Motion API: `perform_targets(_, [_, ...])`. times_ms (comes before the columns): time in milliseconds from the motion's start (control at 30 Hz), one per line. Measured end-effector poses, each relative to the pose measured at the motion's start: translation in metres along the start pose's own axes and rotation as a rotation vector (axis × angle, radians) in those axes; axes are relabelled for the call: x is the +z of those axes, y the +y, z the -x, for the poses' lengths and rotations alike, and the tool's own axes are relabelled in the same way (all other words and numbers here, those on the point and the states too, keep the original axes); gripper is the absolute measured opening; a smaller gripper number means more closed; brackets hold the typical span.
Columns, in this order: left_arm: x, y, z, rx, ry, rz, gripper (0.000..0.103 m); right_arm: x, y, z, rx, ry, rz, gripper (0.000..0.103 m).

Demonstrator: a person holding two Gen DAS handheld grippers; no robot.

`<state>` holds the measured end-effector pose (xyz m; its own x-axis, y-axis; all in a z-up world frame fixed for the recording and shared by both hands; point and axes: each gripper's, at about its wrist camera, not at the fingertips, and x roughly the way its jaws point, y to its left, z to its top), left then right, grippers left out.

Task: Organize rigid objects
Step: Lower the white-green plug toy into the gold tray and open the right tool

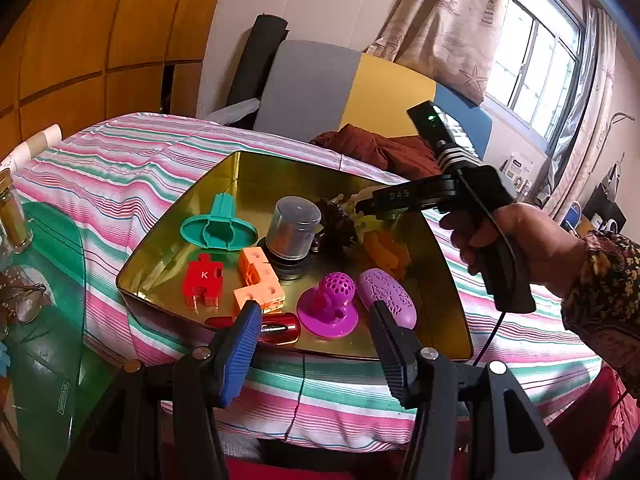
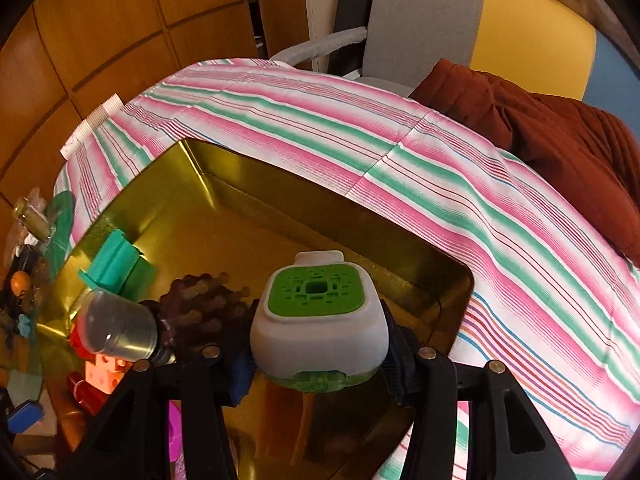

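The left gripper [image 1: 312, 344] is held wide apart and empty over the gold tray [image 1: 168, 256], while the right gripper [image 2: 320, 364] is clamped on a green-topped case [image 2: 318, 316].

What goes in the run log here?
right gripper: shut on white-green box above gold tray | left gripper: open, empty

Both wrist views look steeply down, sharing the gold tray [image 1: 168, 264]; the right is closer.

— What's in the gold tray [image 1: 168, 264]?
— A teal stand [image 1: 218, 230], red puzzle piece [image 1: 202, 282], orange blocks [image 1: 258, 280], clear-capped jar [image 1: 292, 232] upright, magenta and lilac toys.
— And the white-green box [image 2: 320, 320]?
— Above the tray, upright.
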<state>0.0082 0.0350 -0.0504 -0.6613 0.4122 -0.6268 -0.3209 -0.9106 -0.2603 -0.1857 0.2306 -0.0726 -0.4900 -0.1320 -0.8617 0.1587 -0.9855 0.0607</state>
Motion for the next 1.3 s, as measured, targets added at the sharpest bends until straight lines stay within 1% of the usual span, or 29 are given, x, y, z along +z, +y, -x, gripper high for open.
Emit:
perform_targets(133, [-0.001, -0.001, -0.002, 0.001, 0.005, -0.002, 0.056, 0.000, -0.001, -0.006, -0.002, 0.002, -0.005, 0.052])
perform_targets(233, [-0.001, -0.003, -0.001, 0.003, 0.008, -0.005, 0.056, 0.000, 0.000, -0.005, -0.017, 0.000, 0.011, 0.053])
perform_targets(433, [-0.002, -0.005, -0.002, 0.008, 0.011, -0.010, 0.056, -0.001, -0.003, -0.002, -0.019, -0.008, 0.001, 0.053])
perform_targets(567, [-0.002, -0.005, -0.001, 0.009, 0.007, -0.007, 0.056, -0.004, -0.004, 0.005, -0.026, -0.017, -0.010, 0.054])
perform_targets(700, [-0.001, -0.006, 0.001, 0.032, 0.001, -0.008, 0.056, -0.009, -0.004, 0.018, -0.041, -0.036, -0.023, 0.054])
perform_targets(900, [0.002, -0.005, 0.005, 0.082, -0.007, 0.006, 0.056, -0.020, 0.011, 0.046, -0.060, -0.074, -0.001, 0.059])
perform_targets(1067, [0.006, -0.002, 0.010, 0.151, -0.004, 0.018, 0.056, -0.034, 0.029, 0.069, -0.068, -0.093, -0.001, 0.064])
perform_targets(1267, [0.012, 0.000, 0.015, 0.245, 0.017, 0.010, 0.056, -0.053, 0.049, 0.086, -0.085, -0.078, -0.023, 0.074])
perform_targets(1300, [0.012, 0.001, 0.016, 0.256, 0.019, 0.007, 0.056, -0.056, 0.052, 0.088, -0.087, -0.078, -0.030, 0.077])
